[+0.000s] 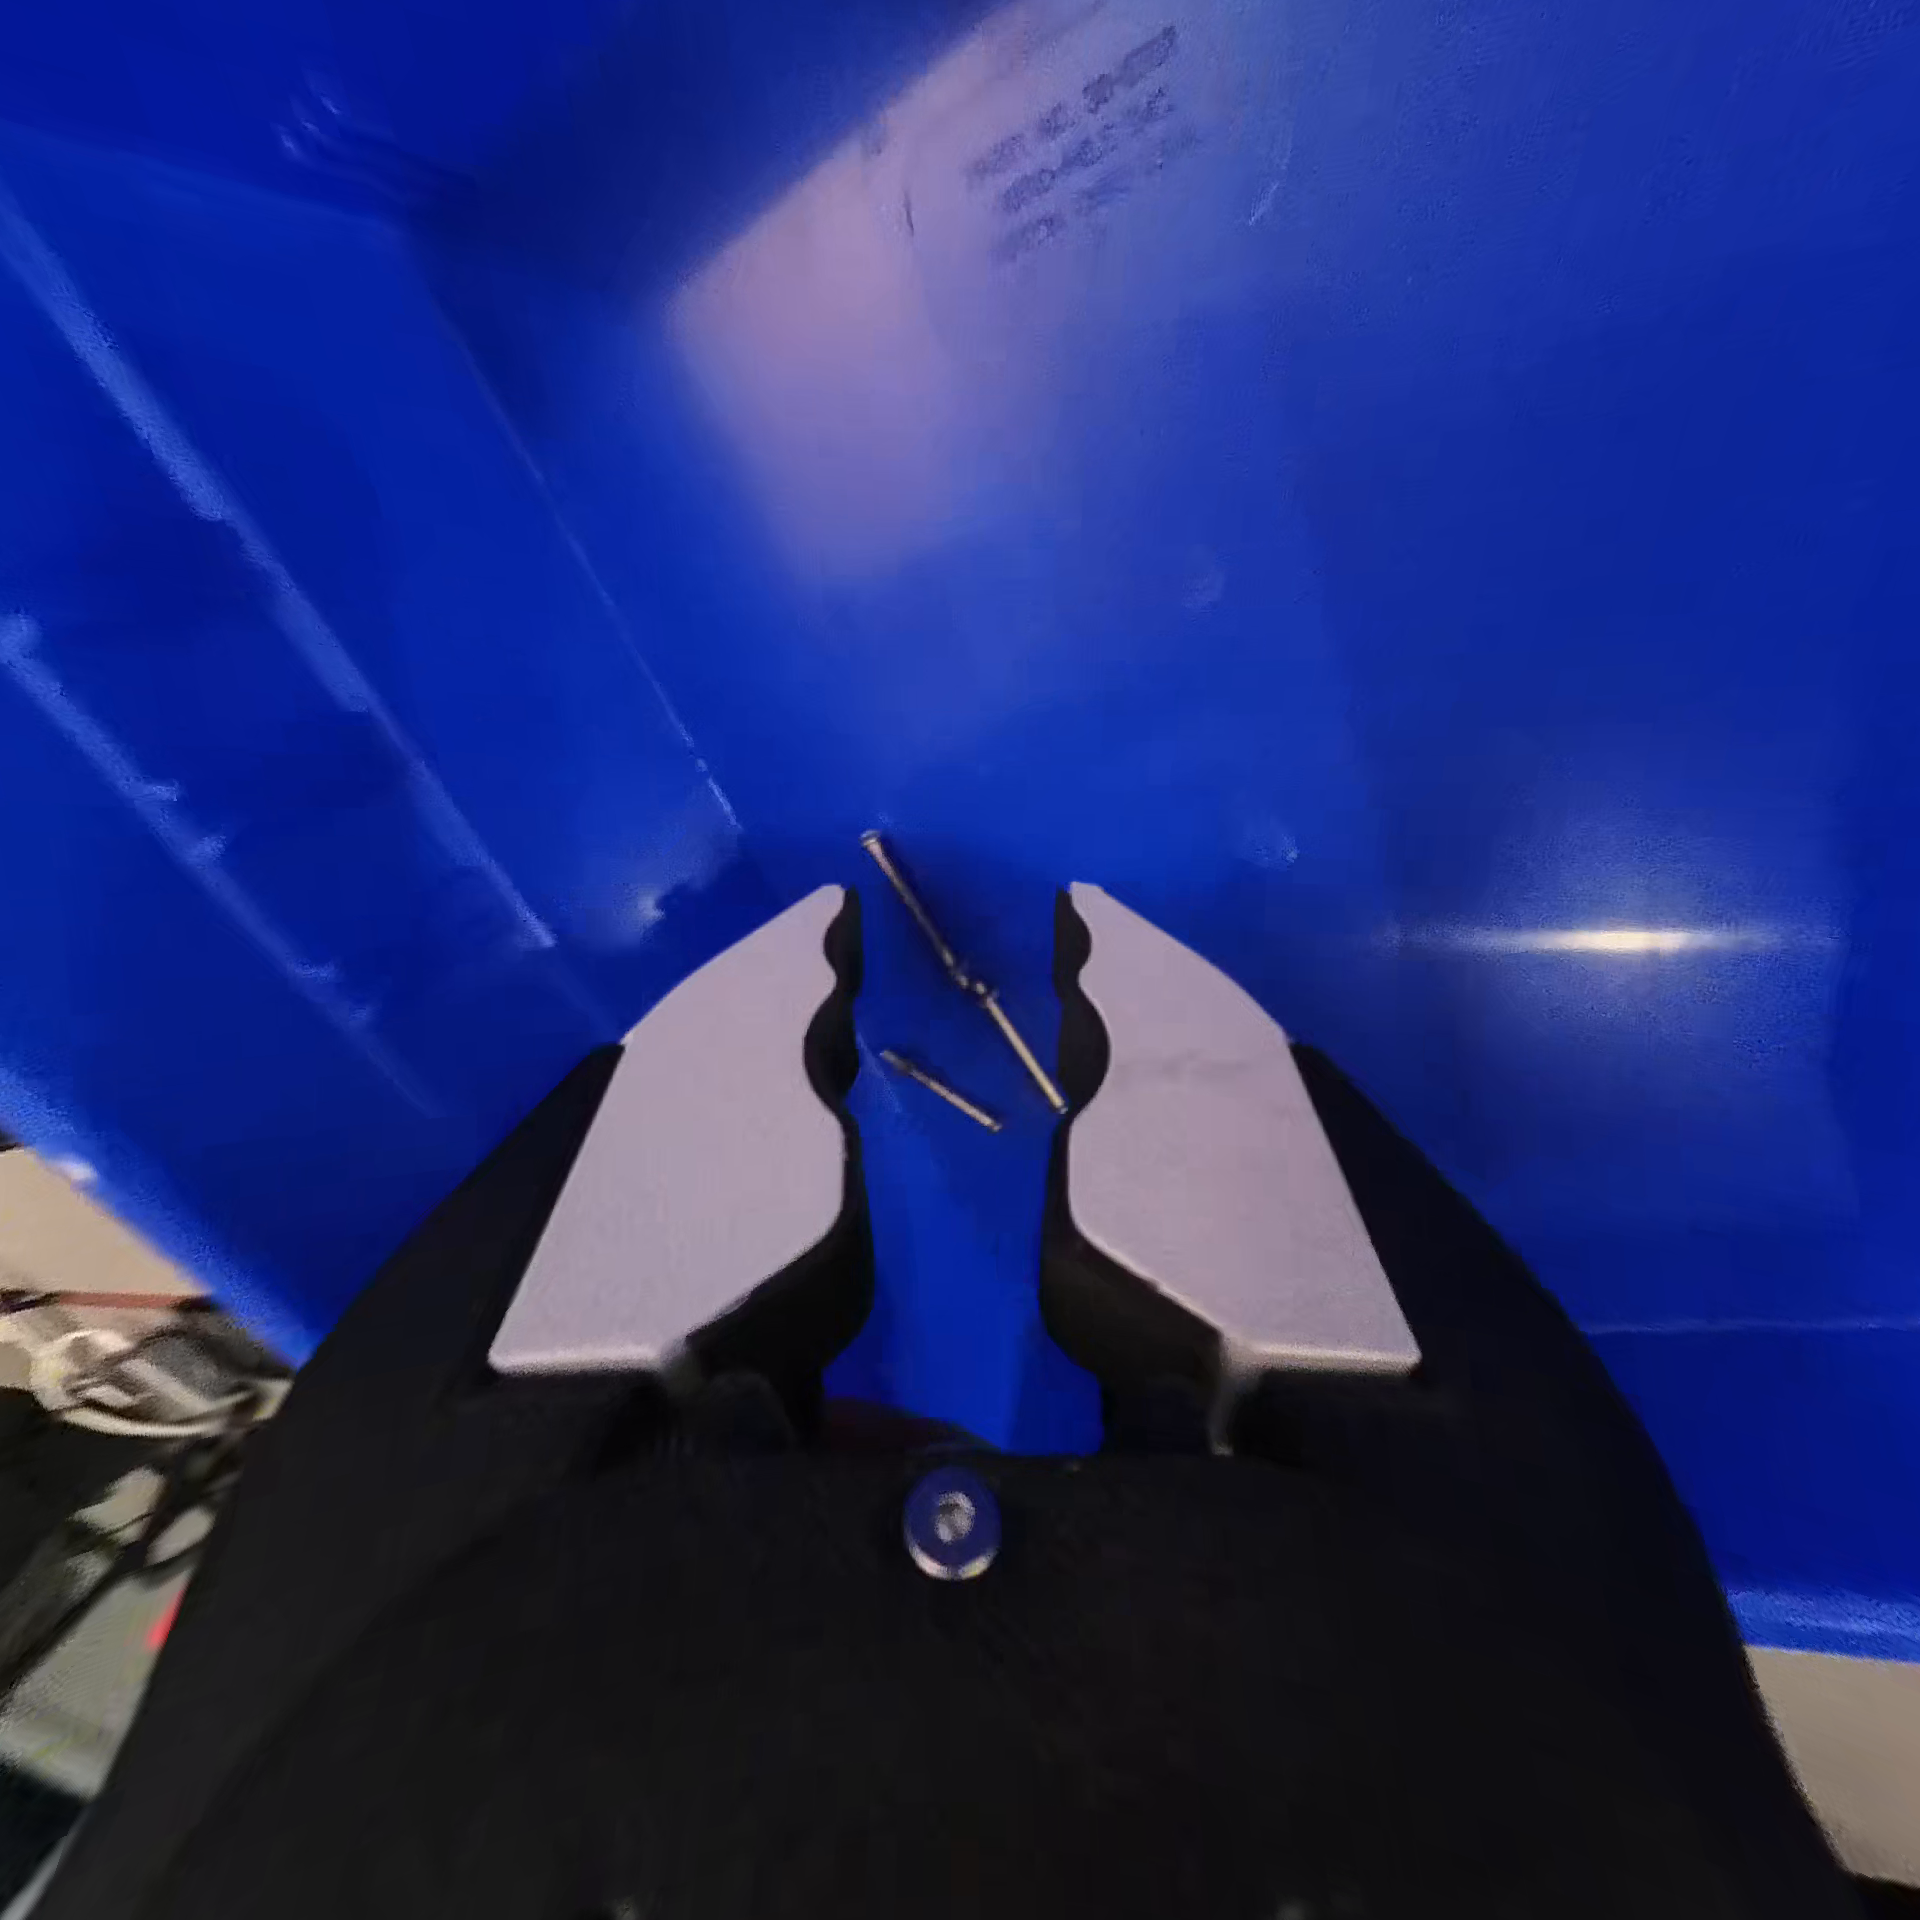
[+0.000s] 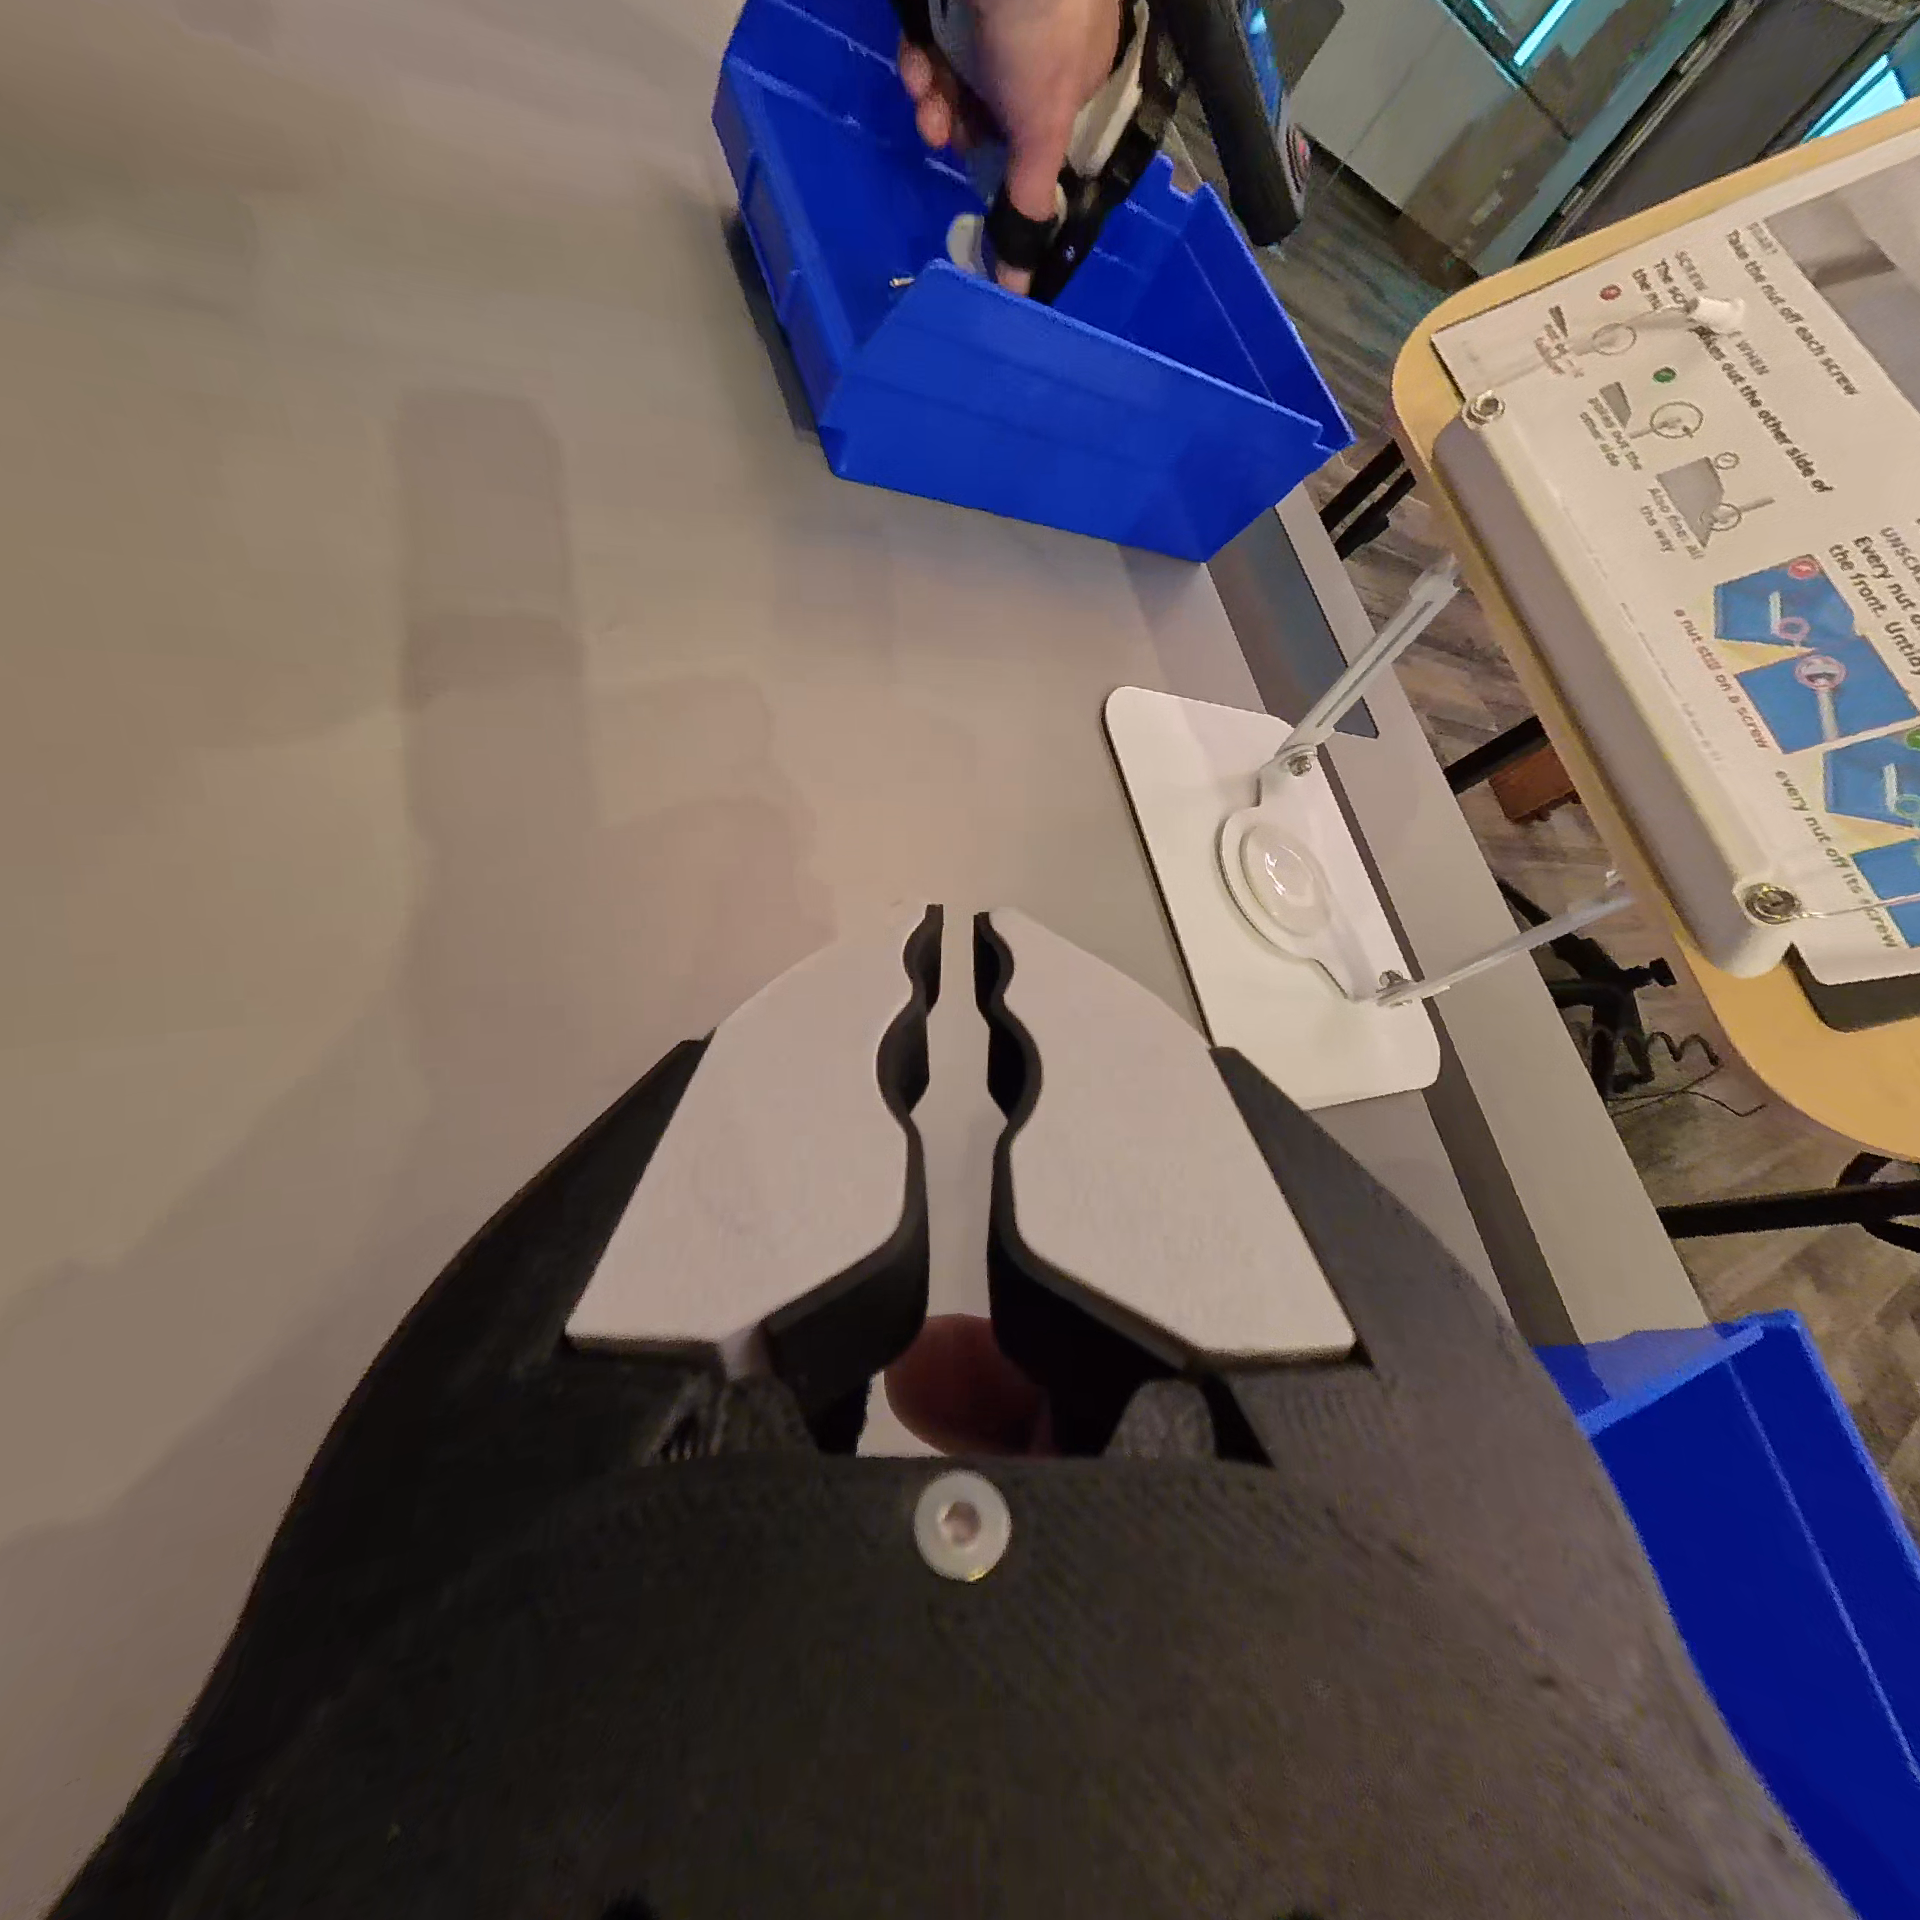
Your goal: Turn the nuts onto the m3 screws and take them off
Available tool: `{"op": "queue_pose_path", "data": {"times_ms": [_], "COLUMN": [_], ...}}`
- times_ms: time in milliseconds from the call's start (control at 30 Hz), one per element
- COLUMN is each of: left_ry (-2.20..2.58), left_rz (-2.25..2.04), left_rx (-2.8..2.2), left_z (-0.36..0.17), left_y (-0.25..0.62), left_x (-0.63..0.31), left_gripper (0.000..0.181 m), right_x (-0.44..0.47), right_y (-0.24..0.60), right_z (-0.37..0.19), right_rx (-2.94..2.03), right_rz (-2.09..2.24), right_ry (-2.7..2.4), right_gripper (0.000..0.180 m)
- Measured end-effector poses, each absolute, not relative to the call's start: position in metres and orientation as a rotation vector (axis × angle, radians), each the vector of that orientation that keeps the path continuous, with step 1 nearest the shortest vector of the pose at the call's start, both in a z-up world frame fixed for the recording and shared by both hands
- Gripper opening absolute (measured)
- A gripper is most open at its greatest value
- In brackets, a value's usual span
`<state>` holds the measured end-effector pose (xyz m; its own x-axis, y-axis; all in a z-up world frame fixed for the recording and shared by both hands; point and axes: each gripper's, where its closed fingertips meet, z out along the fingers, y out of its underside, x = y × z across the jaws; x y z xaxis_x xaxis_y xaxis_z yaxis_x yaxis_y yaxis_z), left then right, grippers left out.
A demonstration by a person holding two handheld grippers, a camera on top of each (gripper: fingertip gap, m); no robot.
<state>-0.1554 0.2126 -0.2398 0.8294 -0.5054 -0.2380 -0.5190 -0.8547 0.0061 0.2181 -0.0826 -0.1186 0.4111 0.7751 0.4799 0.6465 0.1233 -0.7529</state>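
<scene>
In the left wrist view my left gripper [image 1: 958,899] is open inside a blue bin [image 1: 1351,623], its tips close to the bin's floor. Two thin metal screws lie between its fingers. The longer screw [image 1: 961,966] runs diagonally and has a small thickening near its middle that may be a nut. The shorter screw [image 1: 940,1091] lies below it. Neither is gripped. In the right wrist view my right gripper [image 2: 958,916] is shut and empty above the grey table [image 2: 468,623]. The same bin [image 2: 1039,426] stands at the far side, with a hand [image 2: 1029,114] holding the left gripper [image 2: 1023,265] in it.
A white stand base with a round lens [image 2: 1273,883] sits near the table's right edge. An instruction board [image 2: 1714,540] rests on a wooden table beyond it. A second blue bin [image 2: 1756,1579] is at the lower right. The tips of one gripper are about 50 cm away from the tips of the other.
</scene>
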Motion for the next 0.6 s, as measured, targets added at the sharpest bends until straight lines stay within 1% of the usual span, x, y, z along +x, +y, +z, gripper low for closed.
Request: {"op": "queue_pose_path", "data": {"times_ms": [67,100,233,300,400,533,600], "left_ry": [0.742,0.708,0.491,0.462,0.466,0.551,0.593], "left_rz": [0.252,0.246,0.043,0.087,0.168,0.108,0.154], "left_rx": [-2.98,-2.984,-2.997,-2.998,-2.973,-2.927,-2.906], "left_z": [-0.245,-0.244,-0.245,-0.246,-0.246,-0.245,-0.246], "left_y": [0.211,0.213,0.214,0.214,0.217,0.216,0.216], "left_x": [-0.15,-0.152,-0.152,-0.158,-0.162,-0.151,-0.151], "left_gripper": [0.029,0.034,0.028,0.018,0.01,0.0,0.0], "right_x": [0.216,0.214,0.212,0.212,0.213,0.215,0.215], "right_y": [-0.086,-0.086,-0.09,-0.091,-0.092,-0.092,-0.092], "right_z": [-0.118,-0.117,-0.113,-0.111,-0.107,-0.107,-0.108], "right_rx": [-1.57,-1.566,-1.548,-1.54,-1.53,-1.53,-1.533], "right_rz": [0.157,0.16,0.163,0.163,0.165,0.168,0.169], "right_ry": [-1.299,-1.301,-1.302,-1.297,-1.286,-1.282,-1.286], "right_gripper": [0.006,0.006,0.006,0.006,0.006,0.006,0.006]}}
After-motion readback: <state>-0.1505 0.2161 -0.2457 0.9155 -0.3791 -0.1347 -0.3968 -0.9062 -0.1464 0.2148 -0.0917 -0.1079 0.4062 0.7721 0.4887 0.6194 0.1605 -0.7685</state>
